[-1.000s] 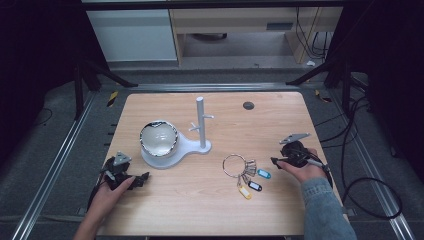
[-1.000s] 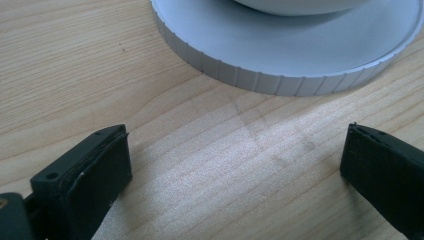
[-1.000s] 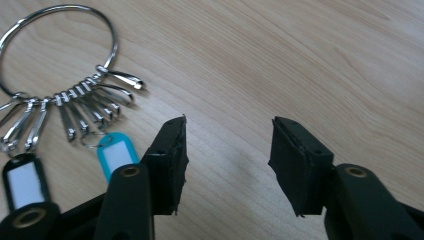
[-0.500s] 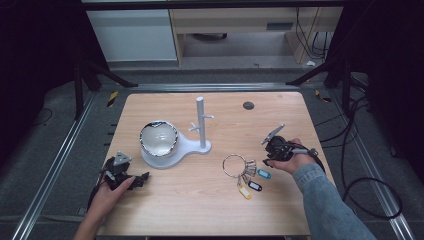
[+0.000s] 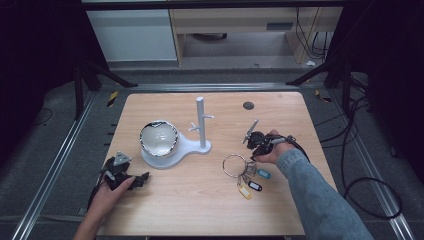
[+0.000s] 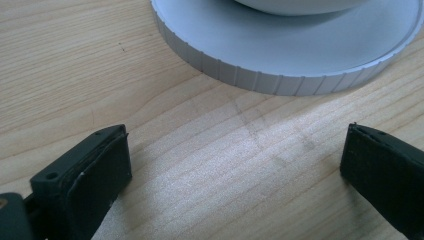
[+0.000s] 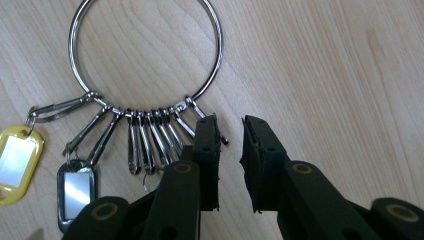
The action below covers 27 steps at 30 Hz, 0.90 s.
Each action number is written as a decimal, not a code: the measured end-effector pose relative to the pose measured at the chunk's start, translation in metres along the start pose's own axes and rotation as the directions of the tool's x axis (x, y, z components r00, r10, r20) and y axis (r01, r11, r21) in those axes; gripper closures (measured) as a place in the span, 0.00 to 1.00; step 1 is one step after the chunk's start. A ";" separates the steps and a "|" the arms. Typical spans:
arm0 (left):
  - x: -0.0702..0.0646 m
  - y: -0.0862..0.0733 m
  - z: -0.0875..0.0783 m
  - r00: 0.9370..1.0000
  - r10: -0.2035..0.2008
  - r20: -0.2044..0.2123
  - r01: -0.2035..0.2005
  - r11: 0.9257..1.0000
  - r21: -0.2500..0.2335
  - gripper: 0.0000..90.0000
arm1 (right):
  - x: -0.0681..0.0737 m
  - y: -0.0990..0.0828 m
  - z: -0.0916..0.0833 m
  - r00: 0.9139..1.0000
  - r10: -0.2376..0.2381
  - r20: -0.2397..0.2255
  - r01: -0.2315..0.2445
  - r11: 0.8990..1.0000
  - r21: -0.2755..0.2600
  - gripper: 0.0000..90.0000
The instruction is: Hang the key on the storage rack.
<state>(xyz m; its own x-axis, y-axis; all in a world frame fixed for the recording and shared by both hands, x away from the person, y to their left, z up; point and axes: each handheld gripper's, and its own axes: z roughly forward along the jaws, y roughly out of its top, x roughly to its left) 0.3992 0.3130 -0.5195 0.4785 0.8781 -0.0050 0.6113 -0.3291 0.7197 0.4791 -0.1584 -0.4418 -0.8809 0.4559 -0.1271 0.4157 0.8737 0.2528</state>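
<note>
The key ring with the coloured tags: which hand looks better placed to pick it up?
The right. The right gripper sits over the key ring, jaws nearly closed beside its clips. The left gripper rests open, apart from it, near the white stand.

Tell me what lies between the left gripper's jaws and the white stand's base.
Nothing but bare wood. In the left gripper view, the table runs clear from the open left gripper up to the ribbed edge of the stand base.

Grey floor (image 5: 45, 150) — pale cabinets (image 5: 135, 35) beyond.
</note>
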 end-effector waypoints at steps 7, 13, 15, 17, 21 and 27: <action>0.000 0.000 0.000 1.000 0.000 0.000 0.000 1.000 0.000 0.00 | -0.003 0.002 0.012 0.999 -0.027 -0.034 0.029 0.998 0.062 0.90; 0.000 0.000 0.000 1.000 0.000 0.000 0.000 1.000 0.000 0.00 | 0.001 -0.003 0.009 0.997 -0.052 -0.057 0.058 0.994 0.095 0.92; 0.000 0.000 0.000 1.000 0.000 0.000 0.000 1.000 0.000 0.00 | 0.002 -0.002 0.007 0.997 -0.058 -0.053 0.063 0.994 0.085 0.92; 0.000 0.000 0.000 1.000 0.000 0.000 0.000 1.000 0.000 0.00 | 0.000 0.000 0.003 0.998 -0.054 -0.041 0.056 0.997 0.059 0.92; 0.000 0.000 0.000 1.000 0.000 0.000 0.000 1.000 0.000 0.00 | -0.003 0.005 0.006 0.996 -0.076 -0.034 0.079 0.994 0.070 0.89; 0.000 0.000 0.000 1.000 0.000 0.001 0.000 1.000 0.000 0.00 | -0.002 0.009 0.017 0.992 -0.113 -0.059 0.119 0.986 0.113 0.81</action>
<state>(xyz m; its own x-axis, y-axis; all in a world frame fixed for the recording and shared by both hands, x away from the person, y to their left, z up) 0.3992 0.3131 -0.5195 0.4789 0.8779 -0.0054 0.6114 -0.3291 0.7196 0.4886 -0.1481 -0.4557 -0.9341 0.3432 -0.0984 0.3305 0.9354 0.1255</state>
